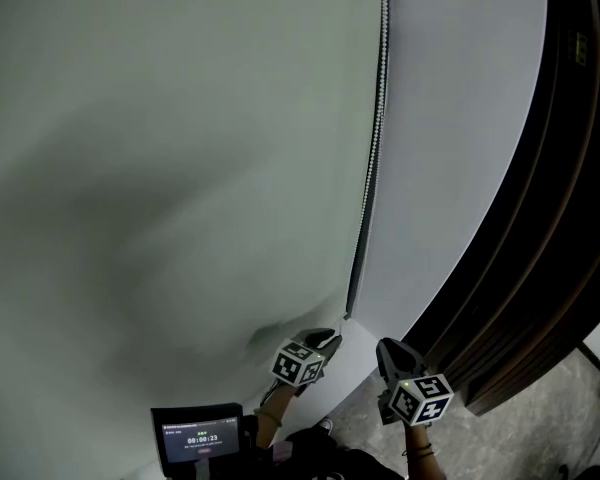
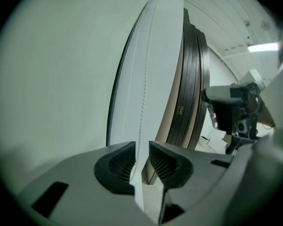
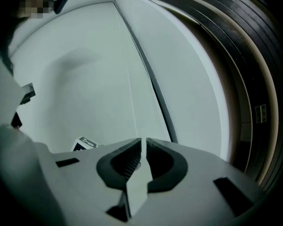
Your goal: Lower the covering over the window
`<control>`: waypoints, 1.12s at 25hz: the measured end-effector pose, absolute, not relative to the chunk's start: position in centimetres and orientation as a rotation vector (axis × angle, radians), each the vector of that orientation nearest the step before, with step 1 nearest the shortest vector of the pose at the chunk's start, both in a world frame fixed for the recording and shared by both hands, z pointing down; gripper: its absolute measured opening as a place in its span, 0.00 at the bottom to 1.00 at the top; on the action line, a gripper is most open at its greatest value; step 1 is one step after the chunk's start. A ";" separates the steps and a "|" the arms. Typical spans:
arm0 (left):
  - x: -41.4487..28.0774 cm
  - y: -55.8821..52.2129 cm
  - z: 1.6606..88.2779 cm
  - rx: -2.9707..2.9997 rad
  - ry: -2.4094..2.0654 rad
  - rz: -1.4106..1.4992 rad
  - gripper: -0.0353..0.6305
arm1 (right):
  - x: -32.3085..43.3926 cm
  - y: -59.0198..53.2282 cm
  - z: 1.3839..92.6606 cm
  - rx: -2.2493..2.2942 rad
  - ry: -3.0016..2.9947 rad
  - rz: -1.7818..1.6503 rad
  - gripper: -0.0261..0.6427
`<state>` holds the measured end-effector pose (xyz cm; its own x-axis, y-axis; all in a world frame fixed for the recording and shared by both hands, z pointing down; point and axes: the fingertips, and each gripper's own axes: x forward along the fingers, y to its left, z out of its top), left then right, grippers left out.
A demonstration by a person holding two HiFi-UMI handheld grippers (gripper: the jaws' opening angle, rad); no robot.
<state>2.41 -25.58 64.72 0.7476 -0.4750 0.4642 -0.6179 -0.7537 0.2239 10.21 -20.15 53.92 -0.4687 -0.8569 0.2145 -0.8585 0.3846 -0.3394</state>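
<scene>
A pale roller blind (image 1: 160, 168) covers the window. Its bead chain (image 1: 375, 148) hangs down the blind's right edge. My left gripper (image 1: 330, 340) is at the chain's lower end. In the left gripper view the chain (image 2: 142, 98) runs down through the gap of the left gripper (image 2: 141, 147), which is open, with its pads clear of the beads. My right gripper (image 1: 388, 348) is just right of it. In the right gripper view the right gripper (image 3: 143, 144) is shut on the thin chain (image 3: 130, 93) with only a slit between its jaws.
A white wall strip (image 1: 450, 118) lies right of the chain, then a dark ribbed frame (image 1: 540, 218). A small screen (image 1: 198, 436) showing a timer sits at the bottom, left of the grippers. Speckled floor (image 1: 570, 398) shows at the lower right.
</scene>
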 end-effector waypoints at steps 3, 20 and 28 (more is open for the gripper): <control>2.7 -25.9 62.6 2.624 -0.887 0.429 0.21 | 10.2 -19.7 54.6 1.598 -2.604 0.652 0.07; 1.4 -13.7 56.9 2.598 -1.000 0.084 0.15 | 7.5 -10.2 55.9 1.408 -2.610 0.576 0.07; 0.1 -6.0 53.6 2.635 -1.051 0.034 0.06 | 5.5 -4.0 56.1 1.352 -2.680 0.662 0.07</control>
